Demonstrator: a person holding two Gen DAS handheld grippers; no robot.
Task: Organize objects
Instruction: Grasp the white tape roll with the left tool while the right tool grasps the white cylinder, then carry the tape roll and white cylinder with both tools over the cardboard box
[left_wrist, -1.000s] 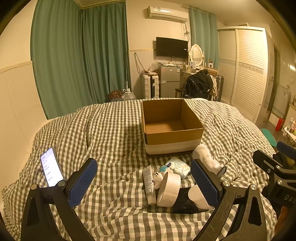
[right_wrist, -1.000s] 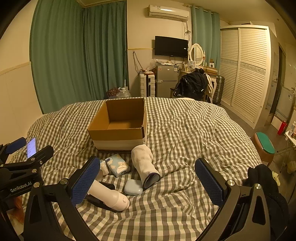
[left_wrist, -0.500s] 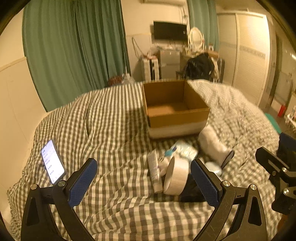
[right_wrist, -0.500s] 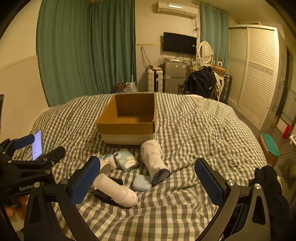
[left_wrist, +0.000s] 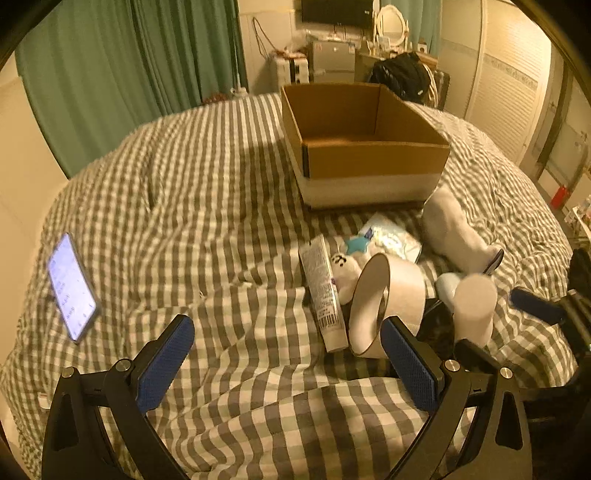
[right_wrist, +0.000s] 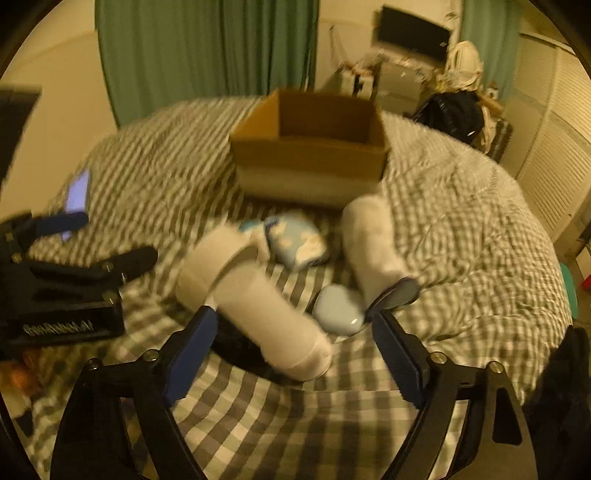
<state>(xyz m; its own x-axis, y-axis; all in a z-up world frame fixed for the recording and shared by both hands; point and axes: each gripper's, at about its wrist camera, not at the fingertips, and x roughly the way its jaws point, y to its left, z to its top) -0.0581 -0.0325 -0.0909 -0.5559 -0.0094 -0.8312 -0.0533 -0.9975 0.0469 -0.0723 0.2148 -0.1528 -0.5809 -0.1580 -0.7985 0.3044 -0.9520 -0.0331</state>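
Clutter heaped before box on bed

Cardboard box (left_wrist: 369, 147) sits on checked blanket (left_wrist: 207, 206). Tape roll (left_wrist: 388, 306), tube (left_wrist: 323, 291), tissue pack (right_wrist: 299, 243), white cylinder (right_wrist: 266, 314) lie just in front. Left gripper (left_wrist: 288, 354) jaws wide, holding nothing. Right gripper (right_wrist: 295, 350) wide, cylinder between pads, contact unclear. Phone (left_wrist: 72, 286) well left.

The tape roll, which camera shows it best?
The left wrist view: the tape roll stands sharp on edge, its hollow core visible. The right wrist view shows it blurred and partly hidden behind the white cylinder.
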